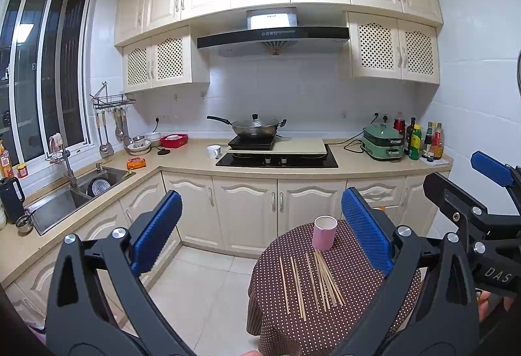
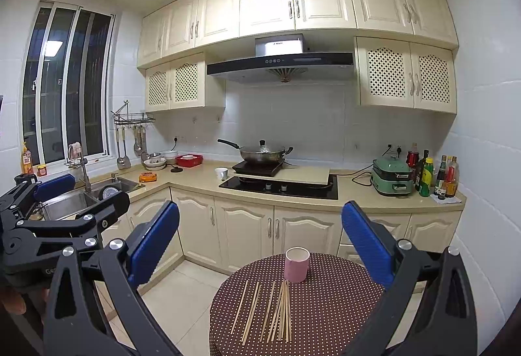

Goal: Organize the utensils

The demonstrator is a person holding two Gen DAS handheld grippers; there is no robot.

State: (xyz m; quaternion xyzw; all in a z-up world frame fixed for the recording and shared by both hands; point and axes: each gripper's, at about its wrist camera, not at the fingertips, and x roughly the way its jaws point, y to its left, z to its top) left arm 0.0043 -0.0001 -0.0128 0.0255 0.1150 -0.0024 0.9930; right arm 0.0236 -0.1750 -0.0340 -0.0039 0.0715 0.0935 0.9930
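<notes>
Several wooden chopsticks (image 1: pixel 312 281) (image 2: pixel 270 310) lie loose on a small round table (image 1: pixel 293 333) (image 2: pixel 332 317) covered with a brown dotted cloth. A pink cup (image 1: pixel 324 232) (image 2: pixel 296 265) stands upright just behind them. My left gripper (image 1: pixel 262 225) hovers open above and short of the table, with nothing between its blue pads. My right gripper (image 2: pixel 260 239) is open too, also held back from the table and empty. Each gripper shows in the other's view: the right gripper (image 1: pixel 469 180) at the right edge, the left gripper (image 2: pixel 81 195) at the left edge.
Behind the table runs an L-shaped counter (image 1: pixel 189 157) with a sink (image 1: pixel 65 196) on the left. A wok (image 1: pixel 255 126) sits on the stove, with a green cooker (image 1: pixel 382 141) and bottles (image 1: pixel 420 141) to the right. Tiled floor (image 1: pixel 202 287) lies left of the table.
</notes>
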